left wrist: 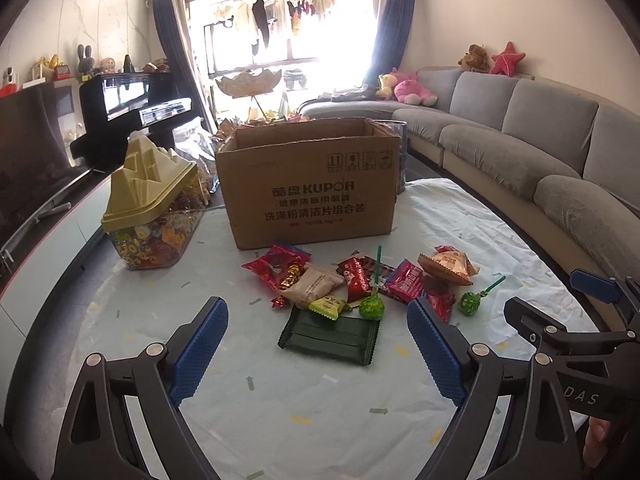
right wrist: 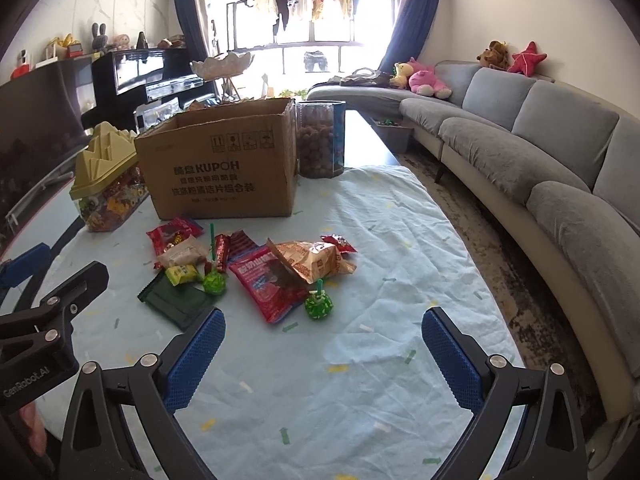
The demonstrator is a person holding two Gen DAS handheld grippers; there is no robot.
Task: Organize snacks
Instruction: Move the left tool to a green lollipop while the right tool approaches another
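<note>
Your left gripper (left wrist: 316, 340) and right gripper (right wrist: 324, 348) both gape empty over the tablecloth (right wrist: 400, 248). Just ahead lies the dark green packet (left wrist: 330, 338) — long axis across your left view — before the snack pile (left wrist: 360, 280) and cardboard box (left wrist: 308, 184). Only the right view shows the clear jar (right wrist: 320, 140) behind it.

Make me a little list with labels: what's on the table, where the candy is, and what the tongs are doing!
table cover: pale blue cloth with little confetti marks
box: open cardboard box at the back, upright
candy jar: clear jar with yellow mountain lid, left of the box
tall jar: brown balls jar, right of the box
snack pile: loose wrapped snacks in front of the box
lollipops: two green lollipops
left tongs: open, holding nothing
right tongs: open, holding nothing
</note>
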